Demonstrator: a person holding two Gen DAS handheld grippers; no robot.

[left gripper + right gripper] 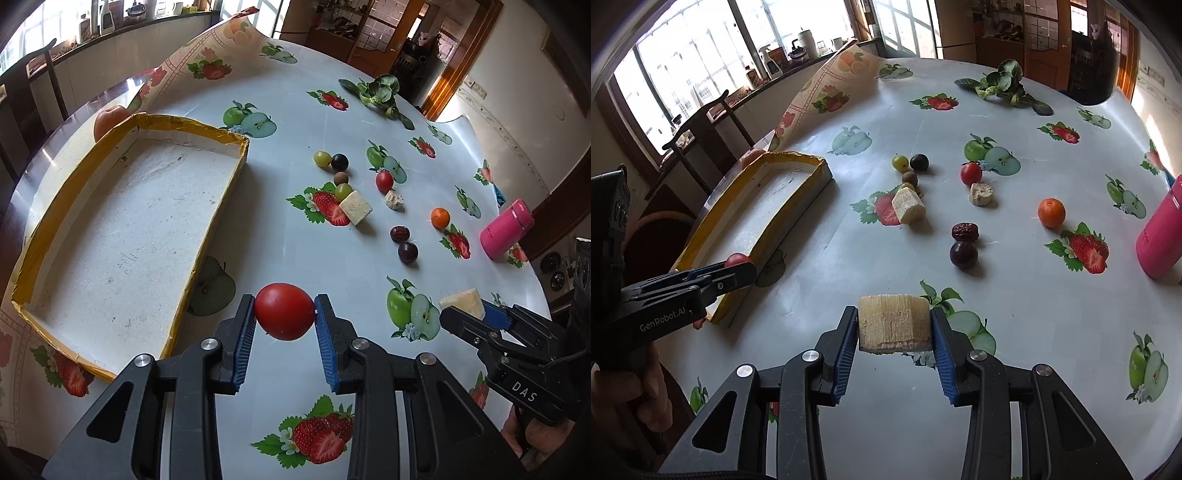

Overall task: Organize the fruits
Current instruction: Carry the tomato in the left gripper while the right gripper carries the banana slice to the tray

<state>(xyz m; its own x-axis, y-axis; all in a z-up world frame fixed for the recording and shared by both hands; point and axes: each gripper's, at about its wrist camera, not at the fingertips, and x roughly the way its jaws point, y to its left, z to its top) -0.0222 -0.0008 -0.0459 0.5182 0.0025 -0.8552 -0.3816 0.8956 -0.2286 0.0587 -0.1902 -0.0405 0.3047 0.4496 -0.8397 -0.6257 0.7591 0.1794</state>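
- Two grippers are in use, each clamped on one item above the fruit-print tablecloth (288,236).
- Left gripper (284,314): blue pads pressed on either side of a red tomato (284,311), which is held clear of the cloth, just right of the near end of the tray.
- Right gripper (894,326): jaws closed on a pale yellow cut chunk (894,323), ribbed on its face; probably sugarcane, though the view does not settle it.
- Yellow-rimmed tray (129,122) lies on the left side of the table with a bare white floor; an apple (107,120) sits behind its far rim, outside it.
- Loose on the cloth, well apart from the tray: two green grapes, a dark grape (339,161), a small brown fruit, a second pale chunk (355,207), a small tomato (384,181), a smaller pale piece (393,199), a tangerine (440,217), a red date (399,233) and a dark plum (407,252).
- Leafy greens (380,92) lie at the far edge; a pink bottle (506,229) is at the right.
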